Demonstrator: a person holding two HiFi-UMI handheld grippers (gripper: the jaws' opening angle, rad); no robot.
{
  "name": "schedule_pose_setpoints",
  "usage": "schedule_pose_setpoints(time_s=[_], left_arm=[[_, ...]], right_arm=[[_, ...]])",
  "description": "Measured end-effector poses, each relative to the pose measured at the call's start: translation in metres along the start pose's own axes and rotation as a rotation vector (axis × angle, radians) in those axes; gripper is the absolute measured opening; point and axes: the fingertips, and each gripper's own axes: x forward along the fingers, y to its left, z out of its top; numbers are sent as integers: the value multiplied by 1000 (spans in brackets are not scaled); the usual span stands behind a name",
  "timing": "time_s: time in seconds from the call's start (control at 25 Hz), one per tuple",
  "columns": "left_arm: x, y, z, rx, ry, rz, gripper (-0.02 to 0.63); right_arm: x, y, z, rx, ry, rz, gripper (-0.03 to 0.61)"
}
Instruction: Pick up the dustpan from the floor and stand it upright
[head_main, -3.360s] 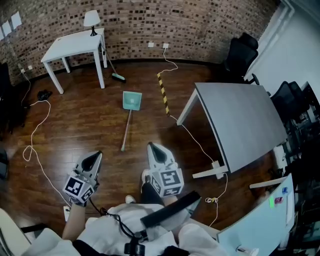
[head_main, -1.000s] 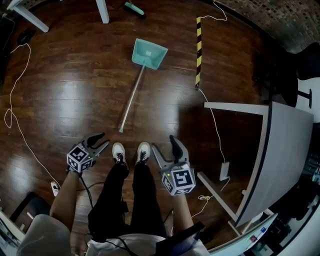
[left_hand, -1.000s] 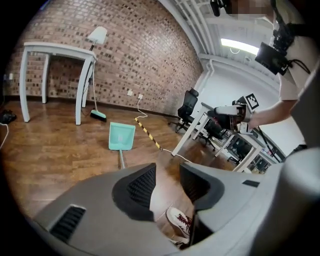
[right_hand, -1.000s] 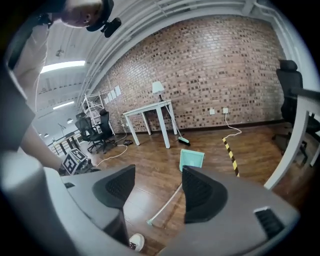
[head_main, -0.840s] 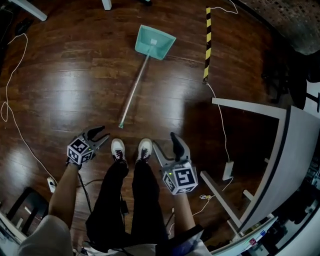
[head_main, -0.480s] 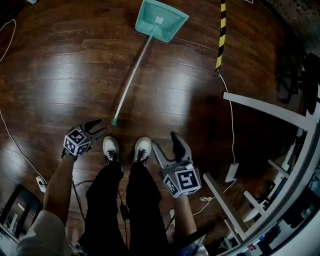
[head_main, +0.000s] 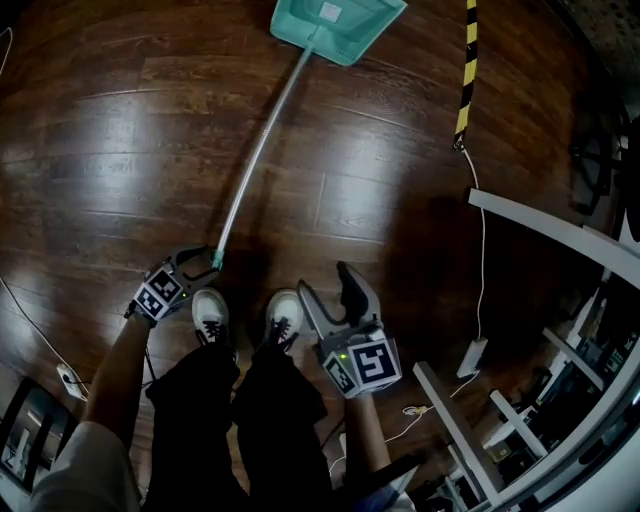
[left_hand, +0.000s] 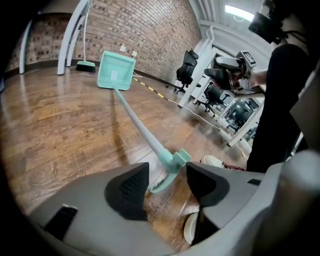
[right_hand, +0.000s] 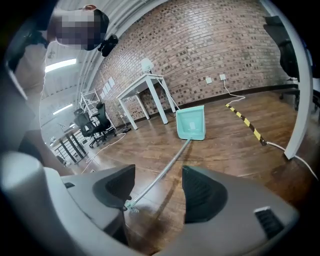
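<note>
A mint-green dustpan (head_main: 340, 22) lies flat on the wooden floor, its long pale handle (head_main: 262, 140) running down to a green end cap (head_main: 217, 262). My left gripper (head_main: 197, 264) is low over the floor with that end cap (left_hand: 174, 164) between its jaws. The jaws have just been opening, and the pads (left_hand: 131, 186) stand clear of the cap. My right gripper (head_main: 322, 283) hangs open and empty to the right of the person's shoes. In the right gripper view the dustpan (right_hand: 191, 123) lies ahead, between the jaws.
The person's white shoes (head_main: 210, 312) stand just behind the handle's end. A yellow-black strip (head_main: 466, 70) and a white cable (head_main: 480, 250) lie on the floor at the right, by a grey table's frame (head_main: 560, 235). A broom (left_hand: 86, 65) and white table legs stand beyond the dustpan.
Both grippers have sunk toward the floor and the view has closed in. The left gripper has come up to the handle's end, its jaws wider than before.
</note>
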Motion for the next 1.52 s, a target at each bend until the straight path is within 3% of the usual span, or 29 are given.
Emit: schedule_pose_setpoints(time_s=[0.28, 0.32, 0.36, 0.4, 0.72, 1.16, 1.44, 1.52], left_arm=[[29, -13, -4, 75, 38, -126, 244], [31, -14, -2, 76, 36, -131, 219], [31, -14, 0, 71, 32, -132, 162], [31, -15, 1, 61, 29, -131, 151], [3, -33, 40, -16, -4, -149, 141], [-75, -74, 176, -57, -189, -110, 135], [-152, -93, 308, -62, -353, -138, 133], [-171, -100, 338, -60, -361, -137, 86]], right_arm=[[16, -8, -13, 20, 7, -14, 299], [16, -9, -12, 23, 8, -20, 299], [15, -10, -12, 27, 9, -25, 299], [13, -10, -11, 34, 9, -30, 299], [-28, 7, 23, 56, 13, -54, 299], [-82, 49, 111, 30, 1, -26, 299], [-116, 66, 203, 42, -63, -80, 299], [-134, 70, 235, 53, -91, -110, 299]])
